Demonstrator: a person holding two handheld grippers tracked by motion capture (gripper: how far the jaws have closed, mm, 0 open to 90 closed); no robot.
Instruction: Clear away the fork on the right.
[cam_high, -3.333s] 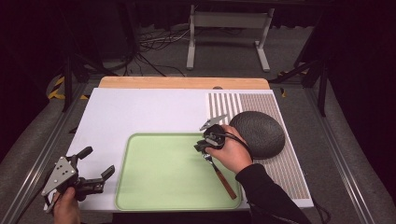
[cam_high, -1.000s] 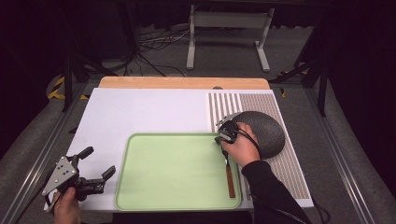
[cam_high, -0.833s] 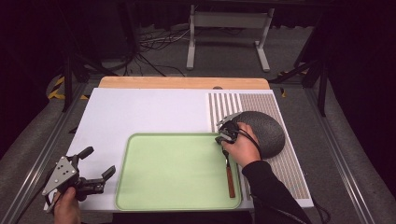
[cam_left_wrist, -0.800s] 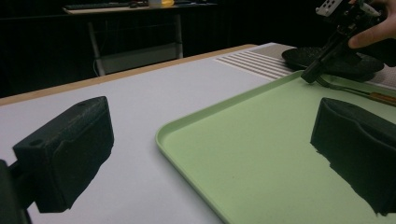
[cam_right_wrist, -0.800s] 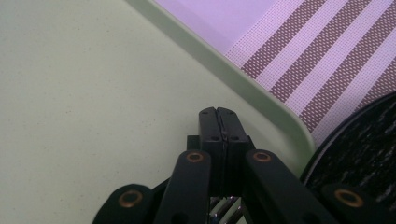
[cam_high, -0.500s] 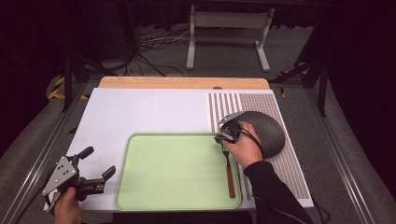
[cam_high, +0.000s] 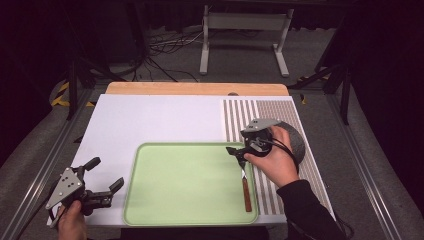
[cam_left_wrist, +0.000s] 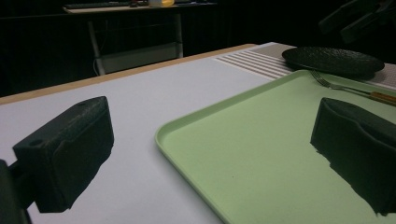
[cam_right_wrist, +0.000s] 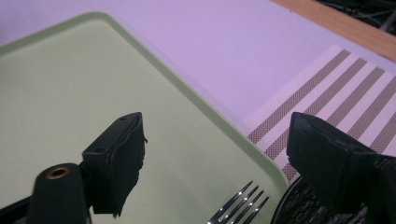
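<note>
We see right gripper (cam_high: 239, 150) jaws apart, nothing between; fork (cam_high: 245, 187) just below it on tray (cam_high: 150, 200); plate (cam_high: 296, 142) beside; left gripper (cam_high: 105, 180) jaws apart.

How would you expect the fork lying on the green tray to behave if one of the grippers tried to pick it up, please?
The fork looks rigid, metal with a wooden handle, so it should not flex. It lies flat on the smooth green tray, so it may skid when nudged. Its thin, glossy neck could slip between the jaws; the handle probably grips better.
</note>
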